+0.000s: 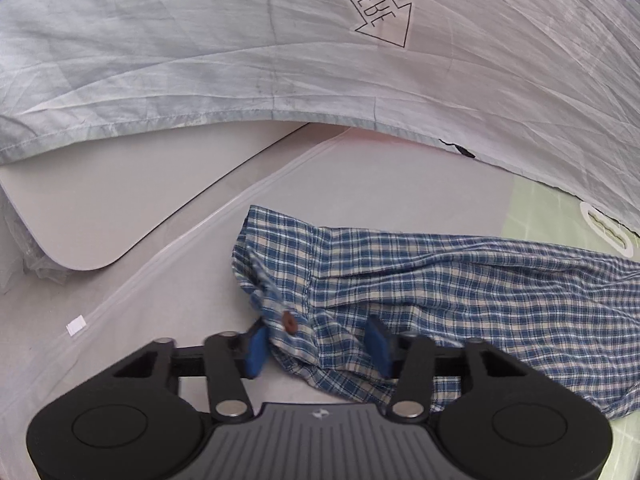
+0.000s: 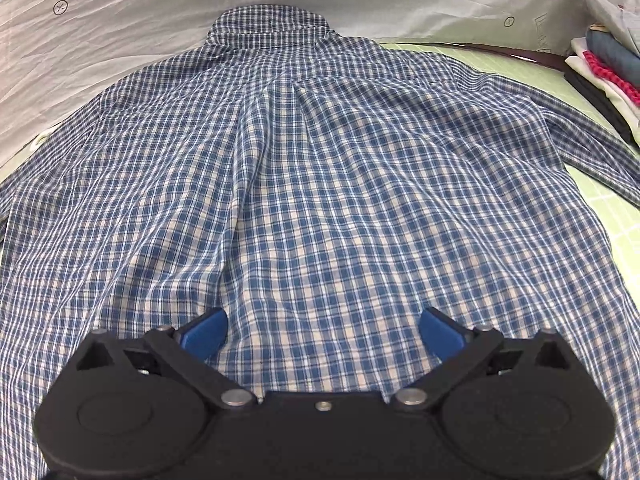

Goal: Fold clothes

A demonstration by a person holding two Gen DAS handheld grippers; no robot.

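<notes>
A blue-and-white checked shirt [image 2: 320, 168] lies spread back-up on the green mat [image 2: 616, 216], collar [image 2: 272, 24] at the far end. In the right wrist view my right gripper [image 2: 322, 332] hovers open over the shirt's lower back with only flat cloth under it. In the left wrist view one sleeve [image 1: 460, 280] stretches in from the right, and its cuff with a brown button [image 1: 289, 322] ends between my blue pads. My left gripper [image 1: 318, 346] has its jaws partly drawn in, pads meeting the bunched cuff on both sides.
A crumpled white sheet [image 1: 200, 60] with a printed arrow hangs behind the work surface. A white board [image 1: 100, 208] lies at the left, and a white plastic ring [image 1: 608, 236] on the mat [image 1: 552, 208]. Folded clothes are stacked [image 2: 608, 64] at the far right.
</notes>
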